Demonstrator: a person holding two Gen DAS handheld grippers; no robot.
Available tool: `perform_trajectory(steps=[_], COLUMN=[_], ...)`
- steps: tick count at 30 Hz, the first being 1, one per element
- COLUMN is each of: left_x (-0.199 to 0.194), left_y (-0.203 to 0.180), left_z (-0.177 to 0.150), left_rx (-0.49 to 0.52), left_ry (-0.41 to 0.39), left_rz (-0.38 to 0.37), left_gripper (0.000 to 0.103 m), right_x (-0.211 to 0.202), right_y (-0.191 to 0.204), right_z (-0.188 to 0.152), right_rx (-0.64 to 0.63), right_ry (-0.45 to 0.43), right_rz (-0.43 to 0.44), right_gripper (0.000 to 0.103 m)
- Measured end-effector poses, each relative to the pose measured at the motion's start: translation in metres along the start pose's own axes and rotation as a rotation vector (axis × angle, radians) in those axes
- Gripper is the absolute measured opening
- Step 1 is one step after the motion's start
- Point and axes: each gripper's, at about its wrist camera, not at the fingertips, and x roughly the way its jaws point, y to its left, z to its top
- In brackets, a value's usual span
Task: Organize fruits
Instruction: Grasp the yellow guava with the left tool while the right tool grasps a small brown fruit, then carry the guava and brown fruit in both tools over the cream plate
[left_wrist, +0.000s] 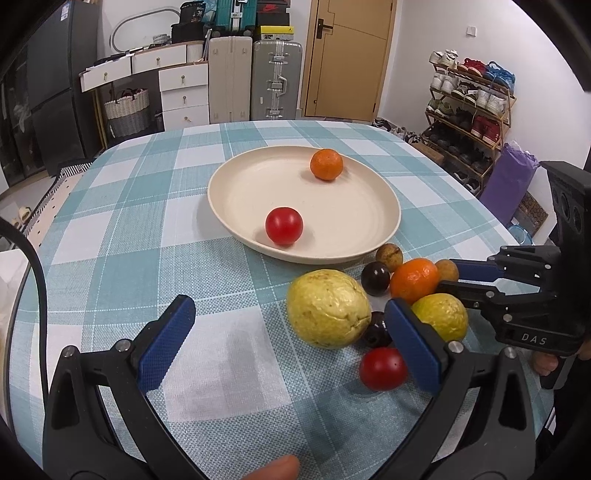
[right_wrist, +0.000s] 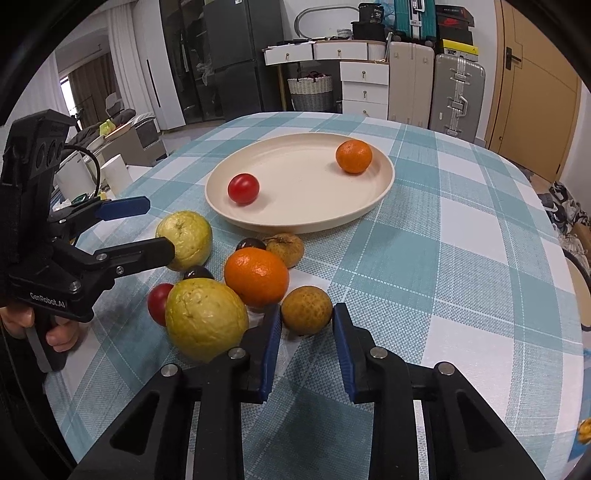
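Observation:
A cream plate (left_wrist: 236, 181) (right_wrist: 295, 218) holds a red tomato (left_wrist: 283, 226) (right_wrist: 242, 188) and an orange (left_wrist: 326, 164) (right_wrist: 353, 156). Beside it lies a fruit pile: two yellow guavas (left_wrist: 327, 314) (left_wrist: 441, 315), an orange (left_wrist: 413, 278) (right_wrist: 256, 277), brown longans (left_wrist: 389, 256) (right_wrist: 306, 309), dark fruits (left_wrist: 375, 277) and a red tomato (left_wrist: 382, 368) (right_wrist: 158, 302). My left gripper (left_wrist: 288, 332) is open wide beside the near guava. My right gripper (right_wrist: 306, 332) is part closed around a brown longan; contact is unclear.
The table has a teal checked cloth (left_wrist: 147, 221). Behind it stand suitcases (left_wrist: 275, 79), white drawers (left_wrist: 183, 92), a shoe rack (left_wrist: 469, 110) and a wooden door (left_wrist: 347, 55). A white roll (right_wrist: 116, 171) stands beyond the table's left edge.

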Motion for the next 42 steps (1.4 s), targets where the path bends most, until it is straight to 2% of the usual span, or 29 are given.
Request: perform_trajectory(steps=[4,6,13,15,23,33,42], left_x=[0.005,0.007,0.013,0.014,0.006,-0.006,-0.005], left_y=[0.001,0.002,-0.006,-0.008,-0.009,-0.004,0.008], left_z=[0.001,0.002,0.001,0.0,0.001,0.007,0.02], left_rx=[-0.017,-0.021,0.005,0.013,0.023,0.01,-0.012], left_ry=[0.015,0.019,0.053,0.059,0.018,-0.035,-0.052], left_rz=[-0.012,-0.01,-0.074,-0.093,-0.101,-0.088,-0.079], left_gripper=[0.099,0.087,0.063,0.048,0.048,0.048,0.048], right_x=[-0.003,-0.004,-0.007,-0.007,-0.008,-0.016,-0.023], right_y=[-0.004,-0.006,-0.007,-0.007,-0.008,-0.007,-0.003], right_z=[0.001,0.001,0.002,0.002,0.002,0.006,0.026], right_rx=[0.006,0.01,0.012,0.013,0.014,0.018,0.024], right_ry=[-0.007,-0.01,-0.018,-0.02,-0.027,-0.076,-0.138], right_rz=[-0.011,-0.016,-0.019,-0.017,-0.017,-0.01,-0.009], right_gripper=[0.029,0.029,0.029,0.029,0.029,0.029,0.029])
